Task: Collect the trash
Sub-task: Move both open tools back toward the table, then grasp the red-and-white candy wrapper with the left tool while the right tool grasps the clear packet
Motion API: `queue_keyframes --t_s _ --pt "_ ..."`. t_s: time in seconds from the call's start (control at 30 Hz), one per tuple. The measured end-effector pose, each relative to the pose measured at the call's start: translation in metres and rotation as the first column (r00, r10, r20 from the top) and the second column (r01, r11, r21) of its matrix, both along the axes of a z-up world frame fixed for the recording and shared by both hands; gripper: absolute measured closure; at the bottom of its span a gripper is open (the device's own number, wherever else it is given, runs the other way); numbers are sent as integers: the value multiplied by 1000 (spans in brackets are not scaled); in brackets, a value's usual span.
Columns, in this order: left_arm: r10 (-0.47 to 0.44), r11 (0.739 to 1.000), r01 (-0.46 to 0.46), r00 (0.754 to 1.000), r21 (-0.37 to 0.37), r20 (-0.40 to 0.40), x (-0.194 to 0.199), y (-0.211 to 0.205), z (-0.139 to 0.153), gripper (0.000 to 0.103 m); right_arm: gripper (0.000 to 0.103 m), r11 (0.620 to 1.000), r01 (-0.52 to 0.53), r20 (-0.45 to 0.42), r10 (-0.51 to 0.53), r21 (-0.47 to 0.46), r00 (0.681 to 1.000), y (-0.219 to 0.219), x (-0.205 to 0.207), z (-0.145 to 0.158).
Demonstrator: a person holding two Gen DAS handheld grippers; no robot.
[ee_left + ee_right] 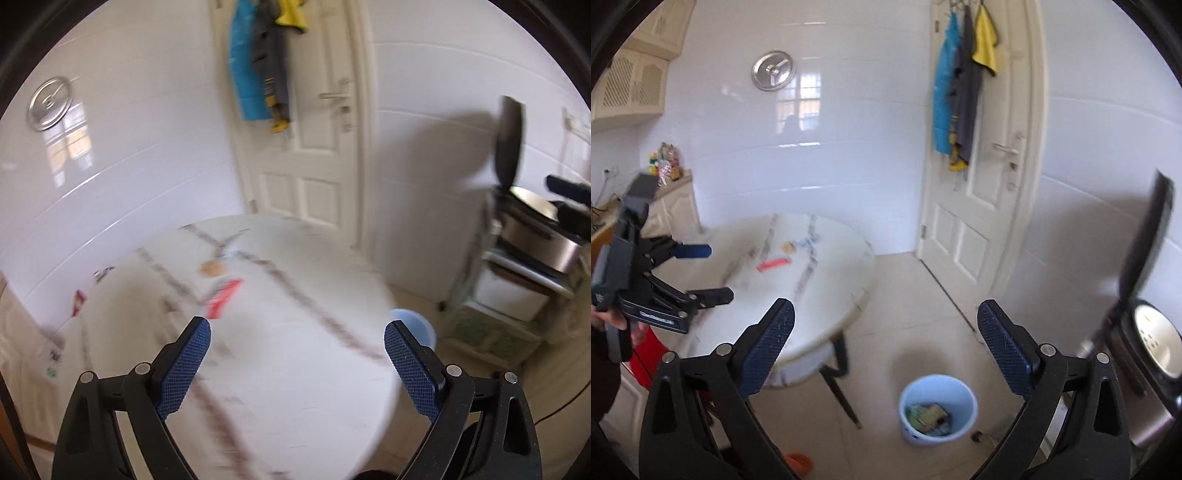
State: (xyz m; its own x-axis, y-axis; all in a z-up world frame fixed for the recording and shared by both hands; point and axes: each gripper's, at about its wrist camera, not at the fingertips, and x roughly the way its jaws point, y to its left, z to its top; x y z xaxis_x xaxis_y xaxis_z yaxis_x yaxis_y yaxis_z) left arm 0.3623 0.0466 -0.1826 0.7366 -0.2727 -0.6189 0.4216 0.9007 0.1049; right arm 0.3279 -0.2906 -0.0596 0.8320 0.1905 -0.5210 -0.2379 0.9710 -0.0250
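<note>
A red wrapper (223, 297) lies on the round white marble table (295, 369); a tan scrap (212, 268) and a grey scrap (227, 249) lie beyond it. Small wrappers (78, 301) lie near the table's left edge. My left gripper (297, 334) is open and empty above the near part of the table; it shows in the right wrist view (713, 273). My right gripper (886, 321) is open and empty, up over the floor beside the table (798, 295). A light blue bin (938, 411) holding trash stands on the floor below it; its rim also shows in the left wrist view (415, 323).
A white door (979, 184) with hanging cloths (960, 92) is behind the table. A shelf rack with a steel pot (532, 240) and open lid stands at the right. Cabinets (668, 210) line the left wall. Table legs (842, 384) stand near the bin.
</note>
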Motion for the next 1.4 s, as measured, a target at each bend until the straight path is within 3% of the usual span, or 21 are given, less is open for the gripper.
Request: queue_keyframes --t_s 0.07,0.2,0.27,0.4,0.57,0.73,0.97,1.07,1.17,1.23,1.27,1.3,1.37,1.4 --pt "23 1000 -23 999 -13 -32 19 23 6 10 3 999 -18 -15 19 26 1000 19 15 9" --pt "71 997 -68 991 33 -113 62 48 6 10 3 996 -62 -37 65 72 997 51 44 15" --pt "50 999 -50 985 4 -166 82 53 5 10 3 989 -85 -37 90 122 995 59 59 20" --pt "69 997 -61 962 40 -264 119 52 -10 10 1 988 -82 -43 89 128 995 84 104 18" --pt "62 997 -44 930 56 -363 160 44 -26 12 1 985 -87 -145 109 150 984 114 176 -14" --pt "60 997 -35 909 68 -411 195 39 -42 19 2 986 -57 -278 100 158 955 138 248 -67" --pt "67 998 -55 926 44 -372 206 57 -41 24 8 964 26 -431 94 264 897 144 313 -131" --pt "67 998 -59 930 32 -361 207 61 -37 29 17 951 31 -484 128 308 866 151 337 -152" --pt "62 998 -62 933 13 -354 206 66 -31 44 20 964 17 -517 127 265 846 162 350 -171" --pt "58 998 -63 936 -3 -347 206 71 -27 69 34 953 7 -538 165 302 827 164 358 -184" --pt "55 998 -63 936 -12 -348 205 73 -25 72 36 933 -1 -544 211 360 812 163 361 -190" --pt "54 998 -62 936 -12 -347 205 73 -24 72 37 921 3 -531 222 390 818 163 361 -190" --pt "55 998 -62 940 -10 -337 202 75 -20 73 52 893 21 -534 250 449 808 161 368 -193" --pt "60 998 -67 941 -9 -333 199 76 -19 78 74 884 15 -531 267 467 804 161 370 -194"
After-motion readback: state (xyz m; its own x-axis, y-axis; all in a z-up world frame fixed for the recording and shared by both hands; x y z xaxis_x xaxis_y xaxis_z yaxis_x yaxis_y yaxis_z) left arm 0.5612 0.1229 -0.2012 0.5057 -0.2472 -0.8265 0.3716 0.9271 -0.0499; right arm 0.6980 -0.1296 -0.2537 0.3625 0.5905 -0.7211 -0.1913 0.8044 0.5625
